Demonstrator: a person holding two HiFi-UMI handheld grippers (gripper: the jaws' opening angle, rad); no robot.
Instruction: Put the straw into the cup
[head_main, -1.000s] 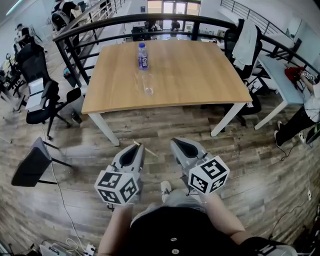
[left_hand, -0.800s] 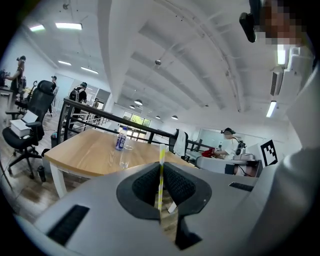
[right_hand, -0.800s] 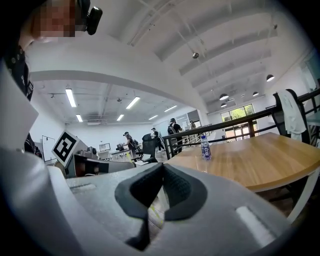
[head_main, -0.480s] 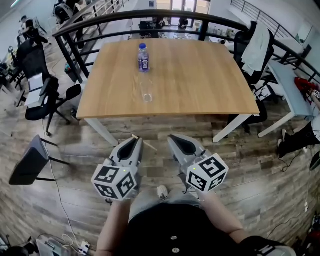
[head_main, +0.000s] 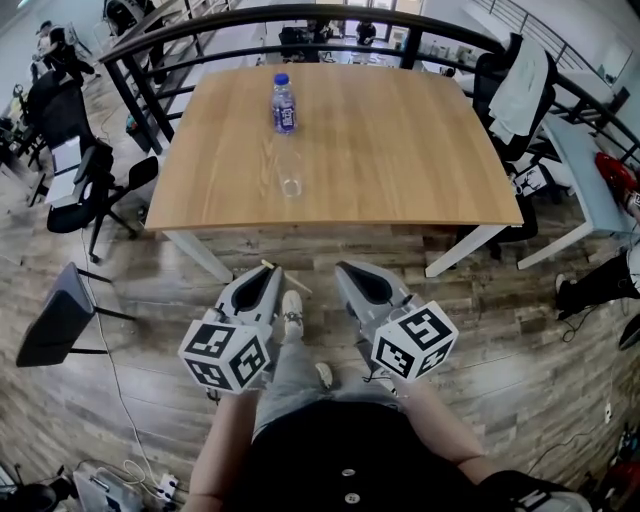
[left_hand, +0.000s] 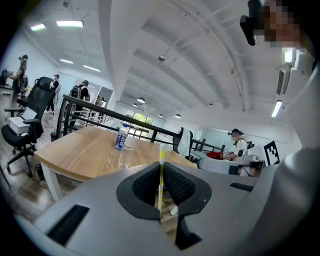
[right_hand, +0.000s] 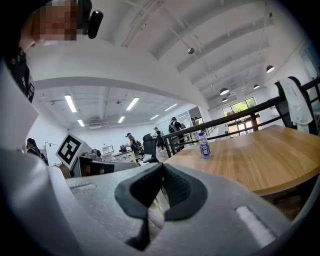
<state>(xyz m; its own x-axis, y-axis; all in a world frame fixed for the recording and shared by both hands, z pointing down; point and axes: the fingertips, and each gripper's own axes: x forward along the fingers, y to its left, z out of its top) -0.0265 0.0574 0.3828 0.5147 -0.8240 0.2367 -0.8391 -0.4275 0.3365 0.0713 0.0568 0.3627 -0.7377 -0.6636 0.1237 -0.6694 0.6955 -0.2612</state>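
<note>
Down in front of me, above the wooden floor (head_main: 520, 330) short of the table (head_main: 400, 150), I hold both grippers side by side, pointing toward it. The left gripper (head_main: 268, 275) has its jaws clamped on the straw (left_hand: 161, 155), a thin yellow-and-white striped one standing upright between the pads, its top poking above them. The right gripper (head_main: 352, 272) has its jaws together with nothing in them. The clear cup (head_main: 291, 172) stands on the table near the front edge, well apart from the straw, with a water bottle (head_main: 284, 103) farther back behind it
</note>
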